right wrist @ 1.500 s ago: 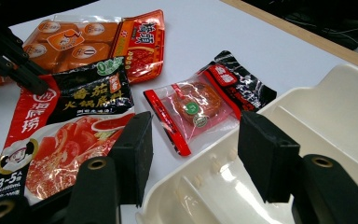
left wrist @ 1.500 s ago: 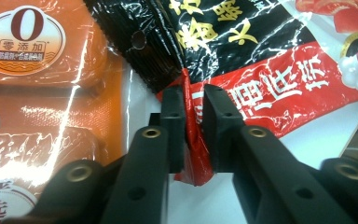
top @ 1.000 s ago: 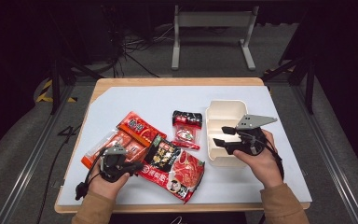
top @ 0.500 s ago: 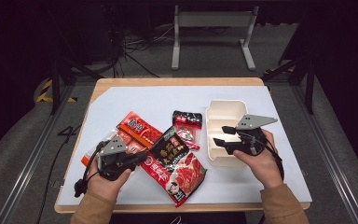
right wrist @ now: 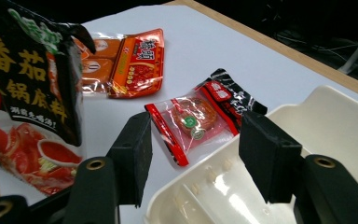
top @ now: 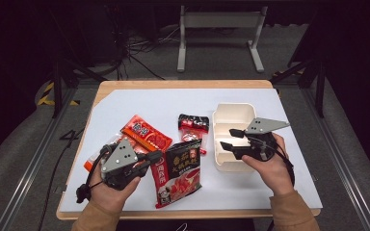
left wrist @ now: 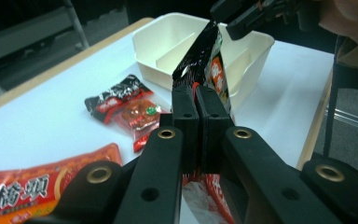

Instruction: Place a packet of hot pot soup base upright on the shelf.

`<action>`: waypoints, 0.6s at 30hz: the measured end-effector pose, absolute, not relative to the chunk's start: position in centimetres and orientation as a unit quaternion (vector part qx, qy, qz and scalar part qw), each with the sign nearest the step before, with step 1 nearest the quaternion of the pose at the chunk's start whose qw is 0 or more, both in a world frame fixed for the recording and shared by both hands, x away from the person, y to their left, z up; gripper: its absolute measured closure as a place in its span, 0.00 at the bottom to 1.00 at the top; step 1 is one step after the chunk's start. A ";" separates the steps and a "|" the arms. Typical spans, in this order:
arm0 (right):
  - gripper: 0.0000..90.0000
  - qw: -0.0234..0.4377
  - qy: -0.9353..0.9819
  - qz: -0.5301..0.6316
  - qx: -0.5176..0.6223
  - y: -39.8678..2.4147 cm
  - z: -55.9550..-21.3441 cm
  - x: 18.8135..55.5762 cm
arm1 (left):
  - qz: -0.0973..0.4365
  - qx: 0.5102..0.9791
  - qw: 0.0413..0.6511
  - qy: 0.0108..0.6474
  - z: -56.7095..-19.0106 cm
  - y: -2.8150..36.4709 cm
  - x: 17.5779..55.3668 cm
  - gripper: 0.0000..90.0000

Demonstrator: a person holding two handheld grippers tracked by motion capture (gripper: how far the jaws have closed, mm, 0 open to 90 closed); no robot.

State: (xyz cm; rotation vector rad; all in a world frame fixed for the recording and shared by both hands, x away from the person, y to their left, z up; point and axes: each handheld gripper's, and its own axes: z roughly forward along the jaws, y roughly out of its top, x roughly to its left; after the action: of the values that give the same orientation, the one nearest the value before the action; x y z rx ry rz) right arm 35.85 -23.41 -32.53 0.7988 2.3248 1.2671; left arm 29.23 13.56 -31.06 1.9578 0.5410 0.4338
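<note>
High view: on the desk (top: 125, 103) the divided cream container (top: 233, 118) sits empty. Left tool (top: 147, 162) is clamped on the tomato hotpot-base packet (top: 178, 173), lifted; right tool (top: 227, 139), jaws apart, hovers over the container. Three smaller packets remain, judging by this.

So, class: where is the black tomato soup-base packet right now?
In the high view the black packet sits front and centre, its edge pinched in the left claw, between the red packets and the cream tray.
</note>
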 end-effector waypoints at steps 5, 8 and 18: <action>0.49 0.179 0.825 0.462 0.272 -23.0 -32.1 35.5 | 0.188 0.808 0.512 0.221 -30.4 13.7 29.4 0.98; 0.49 0.174 0.824 0.470 0.265 -22.8 -31.9 35.3 | 0.193 0.806 0.515 0.218 -30.0 13.9 29.5 0.98; 0.46 0.145 0.817 0.511 0.224 -21.4 -30.6 34.5 | 0.181 0.794 0.545 0.200 -28.9 13.7 30.0 1.00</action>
State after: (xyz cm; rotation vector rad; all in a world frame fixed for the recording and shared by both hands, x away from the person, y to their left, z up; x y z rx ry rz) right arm 34.51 -21.41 -30.62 0.6439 2.3545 1.4722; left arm 30.01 13.71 -28.89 1.8833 0.4741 0.4298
